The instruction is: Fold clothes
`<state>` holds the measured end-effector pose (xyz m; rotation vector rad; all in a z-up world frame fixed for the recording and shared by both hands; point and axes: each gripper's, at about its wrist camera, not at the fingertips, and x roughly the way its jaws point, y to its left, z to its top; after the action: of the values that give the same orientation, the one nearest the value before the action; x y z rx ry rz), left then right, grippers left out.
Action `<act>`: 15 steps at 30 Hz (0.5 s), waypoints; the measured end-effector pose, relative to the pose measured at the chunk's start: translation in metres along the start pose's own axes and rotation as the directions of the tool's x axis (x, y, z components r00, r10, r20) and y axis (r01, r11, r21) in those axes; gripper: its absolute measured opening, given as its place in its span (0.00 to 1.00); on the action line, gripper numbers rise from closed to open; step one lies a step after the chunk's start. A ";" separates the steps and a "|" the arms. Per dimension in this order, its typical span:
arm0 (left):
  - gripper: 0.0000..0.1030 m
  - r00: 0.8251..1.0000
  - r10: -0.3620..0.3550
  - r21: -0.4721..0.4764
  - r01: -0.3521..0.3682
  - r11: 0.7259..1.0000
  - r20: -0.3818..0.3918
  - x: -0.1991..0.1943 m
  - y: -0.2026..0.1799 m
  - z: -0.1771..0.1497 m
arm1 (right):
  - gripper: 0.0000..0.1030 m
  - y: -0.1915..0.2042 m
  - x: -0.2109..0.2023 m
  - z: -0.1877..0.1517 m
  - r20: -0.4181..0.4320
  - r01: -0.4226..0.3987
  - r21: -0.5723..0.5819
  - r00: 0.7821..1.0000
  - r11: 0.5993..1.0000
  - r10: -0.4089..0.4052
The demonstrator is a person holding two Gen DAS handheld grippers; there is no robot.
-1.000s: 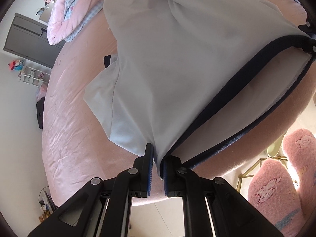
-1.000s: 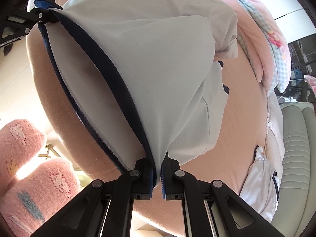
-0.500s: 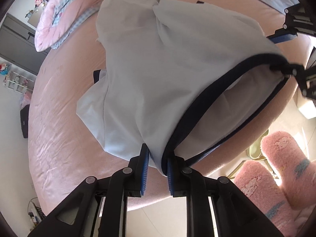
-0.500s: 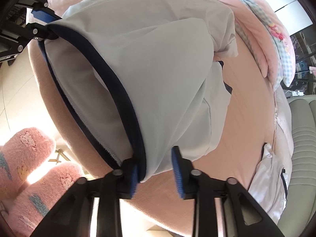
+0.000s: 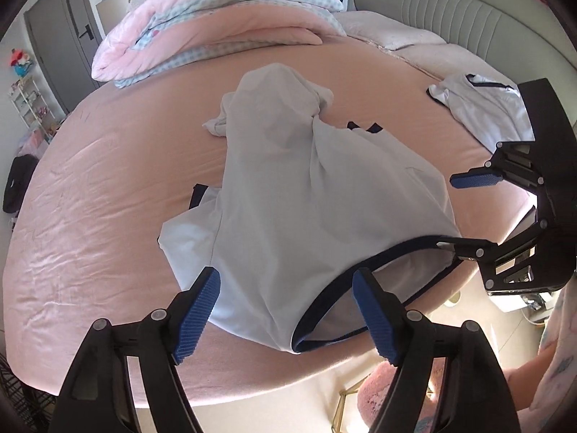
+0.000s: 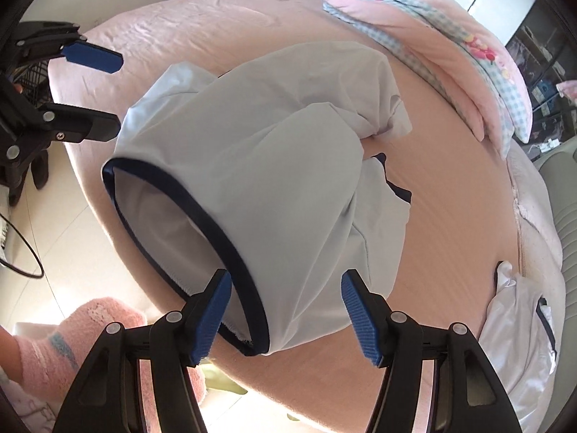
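Shorts [image 5: 310, 216], pale grey with a navy waistband [image 6: 202, 209], lie on the pink bed [image 5: 101, 216], their waistband at its near edge. A second ago both our grippers pinched that waistband; now our left gripper [image 5: 285, 310] and right gripper [image 6: 285, 306] have just been opening and stand wide, pads clear of the cloth, gripping nothing. The waistband's two ends sit between each pair of fingers, loose. We can read no writing anywhere.
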<state>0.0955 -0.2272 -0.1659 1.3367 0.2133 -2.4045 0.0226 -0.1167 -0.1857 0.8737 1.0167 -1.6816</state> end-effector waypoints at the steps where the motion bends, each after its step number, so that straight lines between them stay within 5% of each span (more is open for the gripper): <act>1: 0.73 1.000 -0.009 -0.018 0.009 1.000 0.001 -0.002 -0.005 -0.004 | 0.61 0.004 -0.002 0.001 0.001 0.002 0.012 1.000 1.000 -0.002; 6: 0.73 1.000 -0.017 -0.051 0.017 0.999 -0.006 0.002 0.003 0.004 | 0.61 0.006 -0.007 0.007 0.016 0.061 0.018 0.998 0.998 -0.062; 15: 0.73 0.998 -0.054 0.037 0.056 0.998 -0.039 0.020 0.018 0.042 | 0.61 -0.007 -0.002 0.035 0.045 0.116 -0.008 0.992 0.993 -0.115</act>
<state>0.0604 -0.2618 -0.1592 1.4121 0.2179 -2.4415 0.0135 -0.1463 -0.1680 0.7793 1.0627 -1.7829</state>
